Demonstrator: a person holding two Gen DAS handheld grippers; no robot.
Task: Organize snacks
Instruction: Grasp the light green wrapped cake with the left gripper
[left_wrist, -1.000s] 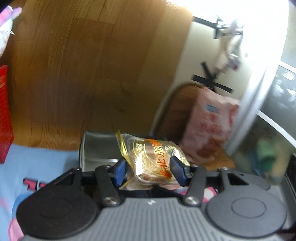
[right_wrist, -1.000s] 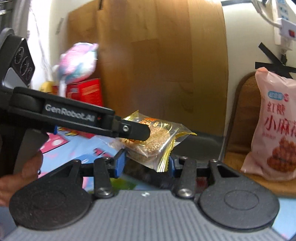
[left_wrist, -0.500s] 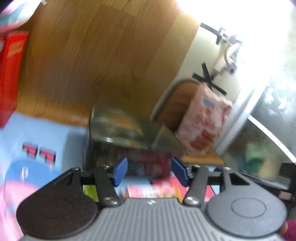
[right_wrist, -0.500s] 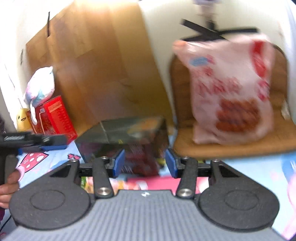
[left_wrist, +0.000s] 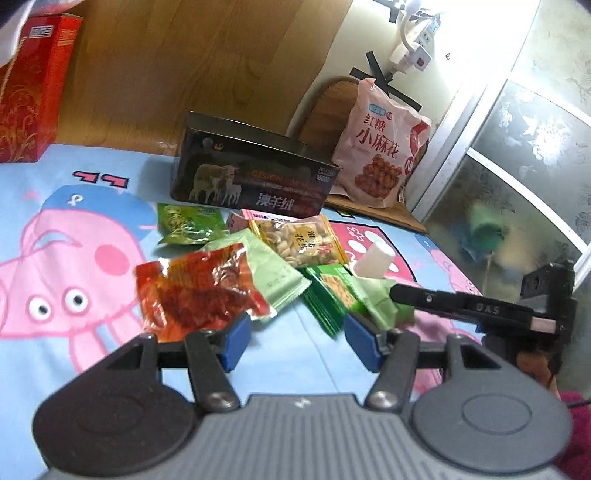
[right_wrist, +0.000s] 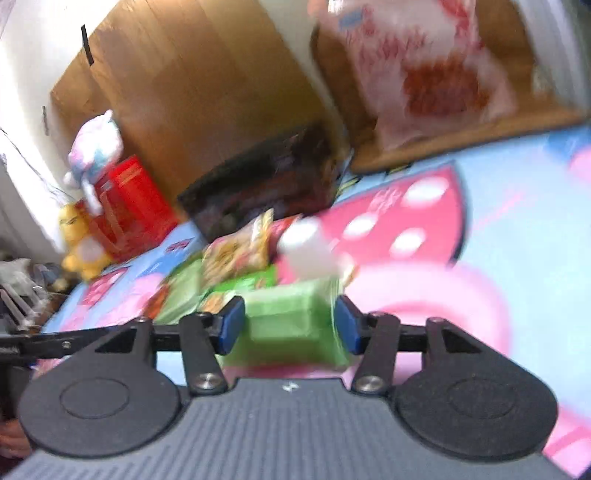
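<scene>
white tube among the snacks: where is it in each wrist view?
Left wrist: white tube right of centre, at the right edge of the snack pile, beside the peanut packet.
Right wrist: white tube centre, blurred, above the green packet.
Shared landmark: dark tin behind the pile.

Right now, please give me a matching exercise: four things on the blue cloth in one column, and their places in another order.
1. red snack packet
2. peanut packet
3. dark tin box
4. pink snack bag

a. upright at the back, on the wooden mat
b. nearest the left pad
c. behind the small packets
d. middle of the pile

Pairs: 1-b, 2-d, 3-c, 4-a
</scene>
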